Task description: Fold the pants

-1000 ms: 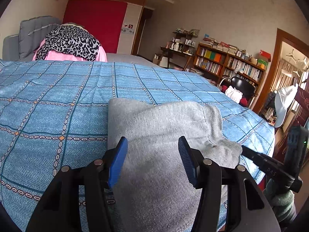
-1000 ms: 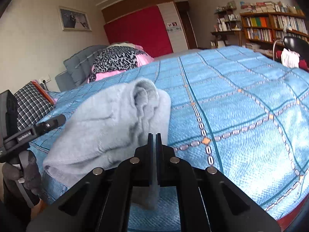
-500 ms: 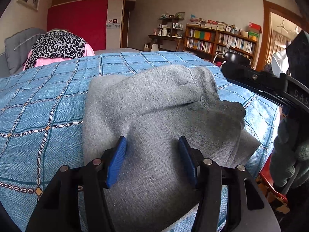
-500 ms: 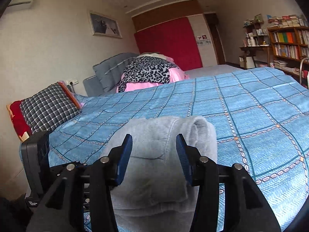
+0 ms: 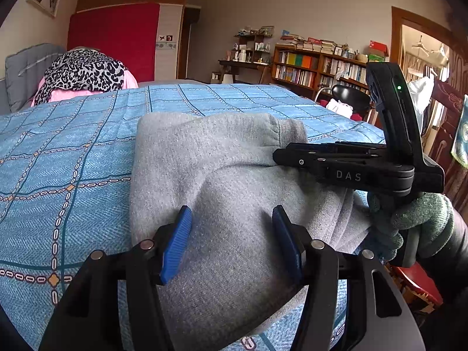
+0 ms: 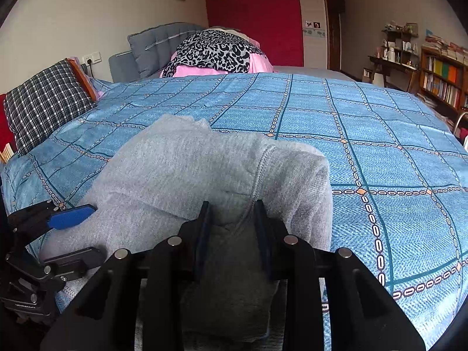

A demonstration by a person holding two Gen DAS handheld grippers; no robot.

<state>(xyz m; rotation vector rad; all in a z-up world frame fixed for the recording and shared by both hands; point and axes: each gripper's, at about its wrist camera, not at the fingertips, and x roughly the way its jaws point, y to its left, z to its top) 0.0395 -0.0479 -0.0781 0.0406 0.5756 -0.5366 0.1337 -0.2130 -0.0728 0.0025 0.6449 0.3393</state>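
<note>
Grey sweatpants (image 5: 219, 161) lie folded in a thick bundle on the blue checked bedspread (image 5: 73, 146). My left gripper (image 5: 231, 234) hovers low over their near end, its blue pads apart and opening a little, the cloth beneath them and not pinched. My right gripper (image 6: 232, 219) is closing on a raised fold of the pants (image 6: 190, 169), which fills the gap between its pads. The left wrist view shows the right gripper (image 5: 280, 158) from the side, lying on the bundle's right edge in a gloved hand (image 5: 415, 219). In the right wrist view, the left gripper (image 6: 90, 231) is at the lower left.
Leopard-print and pink bedding (image 6: 213, 49) is piled against the grey headboard. A plaid cushion (image 6: 44, 102) leans at the bed's left side. Beyond the bed's right edge stand a black chair (image 5: 348, 93) and bookshelves (image 5: 316, 64). The bedspread (image 6: 380, 146) stretches wide to the right.
The right gripper let go of a hanging bit of cloth, opened, swung across over the bundle and is now narrowing on a fold. The left gripper sank closer to the pants.
</note>
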